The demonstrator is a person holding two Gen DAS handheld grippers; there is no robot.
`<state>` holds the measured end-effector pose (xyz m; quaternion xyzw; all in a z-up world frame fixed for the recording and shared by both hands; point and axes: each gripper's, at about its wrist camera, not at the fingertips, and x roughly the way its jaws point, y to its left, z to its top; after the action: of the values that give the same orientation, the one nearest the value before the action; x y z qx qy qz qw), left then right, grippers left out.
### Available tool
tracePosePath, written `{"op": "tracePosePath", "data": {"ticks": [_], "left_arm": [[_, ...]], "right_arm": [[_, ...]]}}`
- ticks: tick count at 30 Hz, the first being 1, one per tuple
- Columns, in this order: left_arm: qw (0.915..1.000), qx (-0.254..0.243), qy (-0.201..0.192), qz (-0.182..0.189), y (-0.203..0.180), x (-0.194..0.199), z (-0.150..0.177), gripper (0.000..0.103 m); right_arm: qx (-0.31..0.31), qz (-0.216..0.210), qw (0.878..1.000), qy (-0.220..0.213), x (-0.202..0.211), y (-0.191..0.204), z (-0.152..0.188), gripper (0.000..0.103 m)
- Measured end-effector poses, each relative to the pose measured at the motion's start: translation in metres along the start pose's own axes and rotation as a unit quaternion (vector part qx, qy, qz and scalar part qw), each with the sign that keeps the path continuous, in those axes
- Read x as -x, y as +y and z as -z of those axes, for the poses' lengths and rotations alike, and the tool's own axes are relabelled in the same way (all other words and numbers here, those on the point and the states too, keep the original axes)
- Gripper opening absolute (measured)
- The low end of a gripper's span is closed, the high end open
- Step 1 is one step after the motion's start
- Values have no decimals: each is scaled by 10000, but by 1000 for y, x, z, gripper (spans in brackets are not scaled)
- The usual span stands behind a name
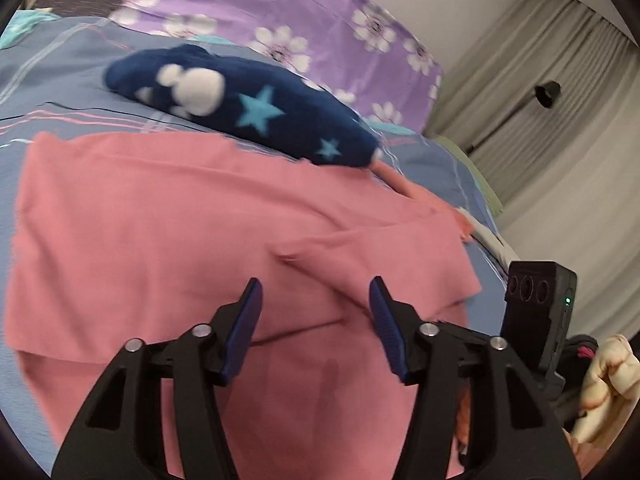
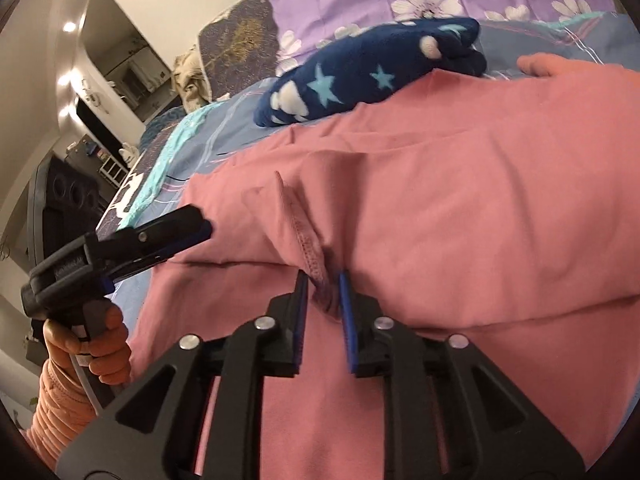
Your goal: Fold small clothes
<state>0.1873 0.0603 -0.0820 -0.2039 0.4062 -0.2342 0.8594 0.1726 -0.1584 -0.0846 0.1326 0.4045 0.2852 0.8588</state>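
Lying under wide left gripper [image 1: 316, 292], pink garment [image 2: 440, 184]; hem between narrow right gripper [image 2: 324, 280].

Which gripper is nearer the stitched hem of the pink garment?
Right. The right gripper has the stitched hem between its slightly parted jaws. The left gripper hangs open over flat pink garment, off to the side.

A home bedroom: a bed with a striped blue sheet [image 1: 60, 76], a purple floral pillow [image 1: 320, 20] and curtains [image 1: 560, 120]
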Motion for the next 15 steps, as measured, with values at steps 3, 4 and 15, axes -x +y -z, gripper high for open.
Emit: {"op": "tracePosePath", "data": {"ticks": [3, 4, 15], "left_arm": [[9998, -4, 152, -96, -4, -14, -2, 65], [9998, 47, 184, -117, -2, -16, -2, 65], [9987, 286, 300, -288, -4, -38, -7, 2]], "right_arm": [[642, -270, 9973, 213, 0, 25, -2, 33], [866, -287, 9951, 369, -1, 32, 2, 33], [651, -130, 9969, 419, -1, 14, 16, 38]]}}
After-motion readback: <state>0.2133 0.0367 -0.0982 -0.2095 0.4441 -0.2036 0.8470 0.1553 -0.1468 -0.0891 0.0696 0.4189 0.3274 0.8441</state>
